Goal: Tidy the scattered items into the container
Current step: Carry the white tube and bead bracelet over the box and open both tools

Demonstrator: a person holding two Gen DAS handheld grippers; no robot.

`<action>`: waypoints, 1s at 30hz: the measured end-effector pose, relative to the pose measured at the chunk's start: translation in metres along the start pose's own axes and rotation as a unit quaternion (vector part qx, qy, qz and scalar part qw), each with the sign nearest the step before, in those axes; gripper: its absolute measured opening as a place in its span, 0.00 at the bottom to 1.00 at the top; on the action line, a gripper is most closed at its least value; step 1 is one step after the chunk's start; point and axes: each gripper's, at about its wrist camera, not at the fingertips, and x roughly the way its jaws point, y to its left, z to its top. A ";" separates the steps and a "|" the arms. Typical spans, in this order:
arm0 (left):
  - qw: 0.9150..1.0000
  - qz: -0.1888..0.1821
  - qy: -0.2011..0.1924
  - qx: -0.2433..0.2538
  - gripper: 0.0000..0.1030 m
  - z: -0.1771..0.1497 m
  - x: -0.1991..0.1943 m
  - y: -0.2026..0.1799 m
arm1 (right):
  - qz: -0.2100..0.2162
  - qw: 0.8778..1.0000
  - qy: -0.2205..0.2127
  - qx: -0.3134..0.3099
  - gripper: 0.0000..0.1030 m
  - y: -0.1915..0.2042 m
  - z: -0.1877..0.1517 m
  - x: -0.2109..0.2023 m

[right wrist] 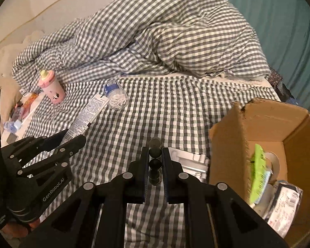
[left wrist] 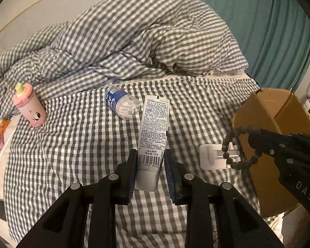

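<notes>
My left gripper (left wrist: 150,161) is shut on a white toothpaste tube (left wrist: 154,128) and holds it above the checked bed sheet; the tube also shows in the right wrist view (right wrist: 86,115). My right gripper (right wrist: 155,157) is shut on a dark bead bracelet (right wrist: 155,161), which hangs beside the cardboard box (left wrist: 279,119) in the left wrist view (left wrist: 237,144). The open box (right wrist: 233,136) stands at the right and holds a green brush (right wrist: 258,171), a tape roll and a packet. A cotton swab jar (left wrist: 124,105), a pink cup (left wrist: 30,105) and a white hook plate (left wrist: 212,157) lie on the bed.
A bunched checked duvet (left wrist: 134,41) fills the back of the bed. Small clutter lies at the left bed edge (right wrist: 18,111). A teal curtain (left wrist: 268,31) hangs at the right behind the box.
</notes>
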 end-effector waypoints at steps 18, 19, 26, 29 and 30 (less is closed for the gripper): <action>0.986 -0.110 -0.054 0.114 0.25 0.016 -0.079 -0.172 | -0.081 0.989 -0.087 0.089 0.11 -0.124 -0.036 -0.142; 0.983 -0.125 -0.052 0.123 0.25 0.016 -0.078 -0.187 | -0.087 0.987 -0.088 0.098 0.11 -0.133 -0.038 -0.146; 0.972 -0.161 -0.014 0.170 0.25 0.015 -0.050 -0.257 | -0.113 0.979 -0.070 0.157 0.11 -0.201 -0.057 -0.146; 0.972 -0.148 -0.007 0.180 0.28 0.013 -0.043 -0.266 | -0.111 0.977 -0.059 0.170 0.11 -0.216 -0.062 -0.138; 0.973 -0.139 -0.007 0.185 0.30 0.012 -0.041 -0.269 | -0.109 0.977 -0.059 0.174 0.14 -0.219 -0.064 -0.137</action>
